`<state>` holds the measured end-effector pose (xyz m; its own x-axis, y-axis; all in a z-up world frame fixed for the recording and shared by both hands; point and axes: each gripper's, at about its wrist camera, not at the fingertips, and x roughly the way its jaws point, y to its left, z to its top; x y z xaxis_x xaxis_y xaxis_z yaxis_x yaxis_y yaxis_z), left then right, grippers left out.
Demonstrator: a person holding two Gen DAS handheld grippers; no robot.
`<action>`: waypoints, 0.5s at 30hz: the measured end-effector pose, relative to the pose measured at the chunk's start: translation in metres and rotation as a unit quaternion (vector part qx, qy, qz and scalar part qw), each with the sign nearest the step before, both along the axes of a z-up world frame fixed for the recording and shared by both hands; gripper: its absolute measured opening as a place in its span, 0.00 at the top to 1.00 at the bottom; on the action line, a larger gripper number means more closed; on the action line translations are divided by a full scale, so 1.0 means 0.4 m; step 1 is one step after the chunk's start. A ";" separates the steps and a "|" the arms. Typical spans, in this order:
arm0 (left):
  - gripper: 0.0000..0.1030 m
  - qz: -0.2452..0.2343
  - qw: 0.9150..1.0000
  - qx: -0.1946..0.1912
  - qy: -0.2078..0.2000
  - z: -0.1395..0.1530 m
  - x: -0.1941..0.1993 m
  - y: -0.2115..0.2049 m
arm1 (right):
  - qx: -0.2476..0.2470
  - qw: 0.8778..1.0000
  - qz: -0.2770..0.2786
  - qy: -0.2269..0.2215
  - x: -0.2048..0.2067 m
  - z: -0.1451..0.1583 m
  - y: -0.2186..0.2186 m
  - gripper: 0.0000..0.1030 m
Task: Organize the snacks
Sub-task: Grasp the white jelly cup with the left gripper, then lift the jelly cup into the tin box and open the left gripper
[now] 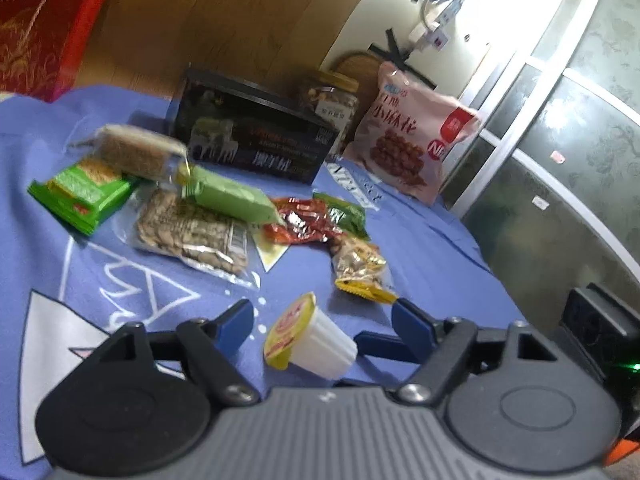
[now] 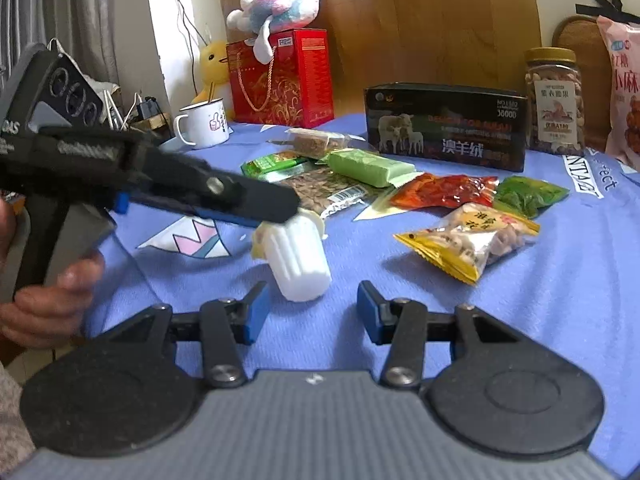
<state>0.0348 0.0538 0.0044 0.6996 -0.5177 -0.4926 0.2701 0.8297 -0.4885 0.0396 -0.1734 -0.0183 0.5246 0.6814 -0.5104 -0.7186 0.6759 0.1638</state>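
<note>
A white jelly cup [image 1: 316,340] with a yellow lid lies on its side on the blue cloth [image 1: 420,256], between the open fingers of my left gripper [image 1: 324,322]. In the right wrist view the cup [image 2: 298,260] lies just ahead of my open right gripper [image 2: 310,312], and the left gripper [image 2: 256,206] reaches over it from the left. A yellow peanut packet [image 1: 360,270] [image 2: 472,240], red packet [image 2: 444,194], green packets [image 2: 528,194], a pale green bar [image 2: 370,166] and a seed pack [image 1: 192,234] lie beyond.
A black box [image 2: 444,128], a nut jar [image 2: 554,100] and a pink snack bag [image 1: 416,140] stand at the back. A red gift bag [image 2: 282,78] with plush toys and a white mug [image 2: 202,122] stand at the back left. The table edge curves at right.
</note>
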 end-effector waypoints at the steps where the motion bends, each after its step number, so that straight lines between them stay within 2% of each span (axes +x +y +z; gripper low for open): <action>1: 0.33 0.000 1.000 -0.001 0.009 -0.008 0.006 -0.002 | 0.001 1.000 0.000 0.002 0.001 -0.001 0.002 0.51; 5: 0.48 0.001 0.999 -0.004 0.033 -0.033 0.007 -0.004 | 0.003 1.000 0.004 0.005 0.000 -0.007 0.010 0.54; 6: 0.50 0.003 0.999 -0.003 0.034 -0.037 0.003 -0.004 | 0.004 1.000 0.007 0.005 -0.001 -0.008 0.012 0.61; 8: 0.52 0.005 0.999 -0.001 0.032 -0.039 -0.007 -0.003 | 0.003 1.000 0.007 0.002 -0.005 -0.009 0.018 0.67; 12: 0.54 0.004 0.999 -0.003 0.032 -0.021 -0.005 0.002 | 0.008 1.000 0.010 -0.001 -0.006 -0.002 0.015 0.67; 15: 0.54 -0.001 1.000 0.000 0.013 0.011 0.013 -0.002 | 0.022 1.000 -0.003 -0.012 0.004 0.018 0.010 0.67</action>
<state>0.0402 0.0529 0.0088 0.6857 -0.5189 -0.5105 0.2583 0.8291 -0.4958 0.0411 -0.1694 -0.0112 0.5411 0.6996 -0.4666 -0.7184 0.6730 0.1760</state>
